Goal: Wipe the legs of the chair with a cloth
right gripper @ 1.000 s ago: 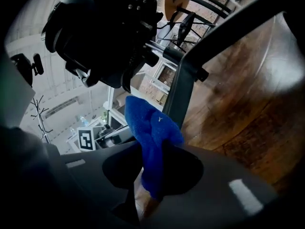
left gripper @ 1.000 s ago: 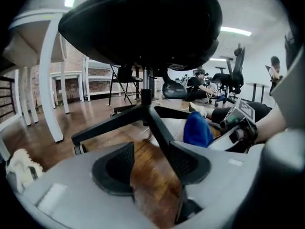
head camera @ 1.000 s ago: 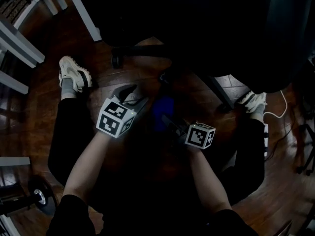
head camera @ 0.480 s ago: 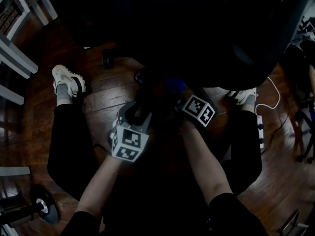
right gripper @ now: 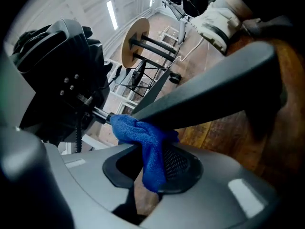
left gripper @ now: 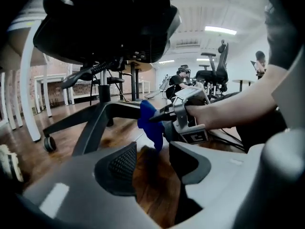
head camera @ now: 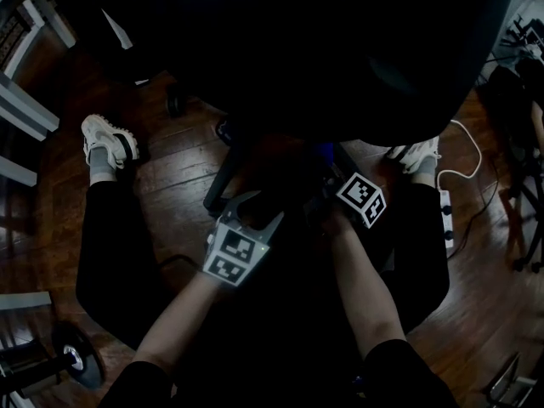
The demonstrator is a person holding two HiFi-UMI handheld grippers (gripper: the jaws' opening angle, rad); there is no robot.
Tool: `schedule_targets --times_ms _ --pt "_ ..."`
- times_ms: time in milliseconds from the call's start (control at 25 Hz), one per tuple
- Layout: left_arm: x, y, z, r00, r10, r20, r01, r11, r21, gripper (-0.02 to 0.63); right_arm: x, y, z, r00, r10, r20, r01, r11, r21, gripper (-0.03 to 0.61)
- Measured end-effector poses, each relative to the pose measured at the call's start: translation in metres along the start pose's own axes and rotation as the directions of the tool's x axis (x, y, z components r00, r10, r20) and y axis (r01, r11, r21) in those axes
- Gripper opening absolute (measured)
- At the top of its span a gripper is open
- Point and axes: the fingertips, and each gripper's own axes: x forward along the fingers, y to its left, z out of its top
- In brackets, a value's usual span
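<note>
One fuzzy blue cloth (right gripper: 143, 137), pinched in right gripper (right gripper: 152, 171), touches a smooth leg (right gripper: 205, 94); left gripper (left gripper: 152, 163) gapes; head view murky.

Nothing readable is showing: the white marker cube (head camera: 231, 257) on the left gripper (left gripper: 152, 163) and its twin cube (head camera: 362, 199) on the right gripper (right gripper: 150, 168) are carrying only black square patterns.
</note>
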Motion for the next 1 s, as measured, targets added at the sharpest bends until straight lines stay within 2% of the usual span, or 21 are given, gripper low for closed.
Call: schedule_targets --times_ms 240,640,760,880,1000 --pt "0.008 -0.013 0.009 0.999 -0.040 0.035 0.041 0.999 -0.025 0.216 -0.033 -0.022 0.004 0.999 -0.044 0.000 0.044 0.999 -0.020 0.104" --pt "0.010 -0.028 0.001 0.997 -0.069 0.020 0.069 0.997 -0.027 0.216 -0.079 -0.051 0.012 0.991 -0.131 -0.038 0.129 0.991 -0.036 0.106" --pt "0.008 -0.032 0.000 0.996 -0.081 0.026 0.082 0.996 -0.030 0.216 -0.080 -0.026 0.005 0.995 -0.073 -0.074 0.070 0.997 -0.043 0.104" --pt "0.000 -0.032 0.000 0.995 -0.087 0.041 0.088 0.995 -0.037 0.216 -0.058 0.029 0.003 0.995 0.049 -0.092 -0.054 0.997 -0.052 0.104" --pt "-0.008 -0.024 -0.001 0.996 -0.074 0.053 0.076 0.996 -0.047 0.216 -0.015 0.073 0.013 0.986 0.155 -0.060 -0.157 0.987 -0.039 0.104"
